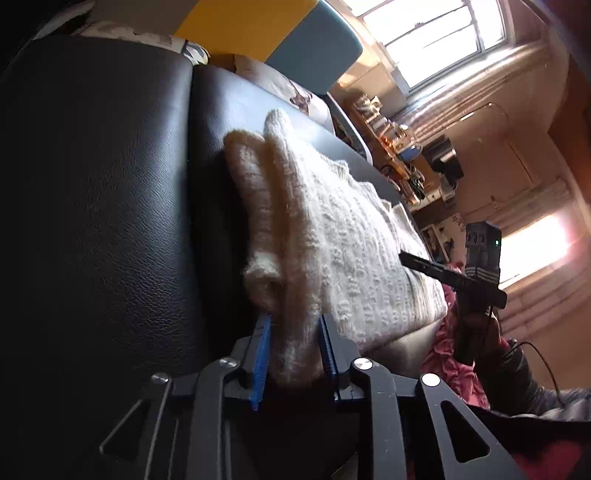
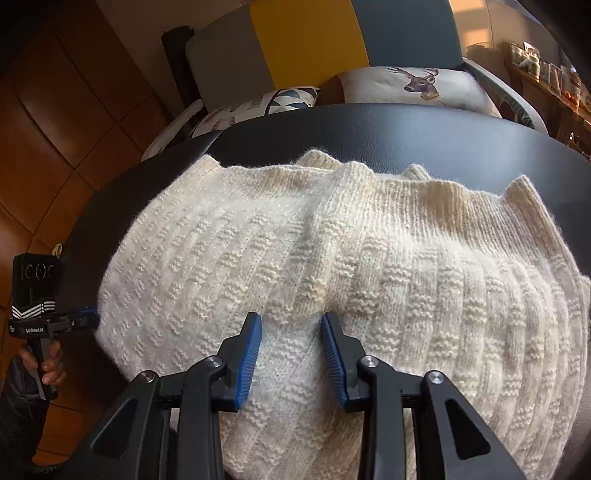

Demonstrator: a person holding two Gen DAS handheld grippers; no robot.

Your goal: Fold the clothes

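A cream knitted sweater [image 2: 332,251] lies folded on a black leather surface [image 2: 406,133]. In the left wrist view the sweater [image 1: 332,229] is a thick stack, and my left gripper [image 1: 294,319] is shut on its near folded edge, wool filling the gap between the blue pads [image 1: 261,350]. My right gripper [image 2: 291,315] is shut on a puckered ridge of the sweater near its front middle. The left gripper [image 2: 92,314] touches the sweater's left edge in the right wrist view. The right gripper [image 1: 410,260] reaches onto the sweater's far side in the left wrist view.
Printed cushions [image 2: 413,85] and a yellow and blue-grey chair back [image 2: 306,40] stand behind the black surface. A wooden floor [image 2: 44,166] lies to the left. A cluttered shelf [image 1: 399,144] sits under bright windows [image 1: 439,33]. Pink cloth [image 1: 447,354] shows by the person's hand.
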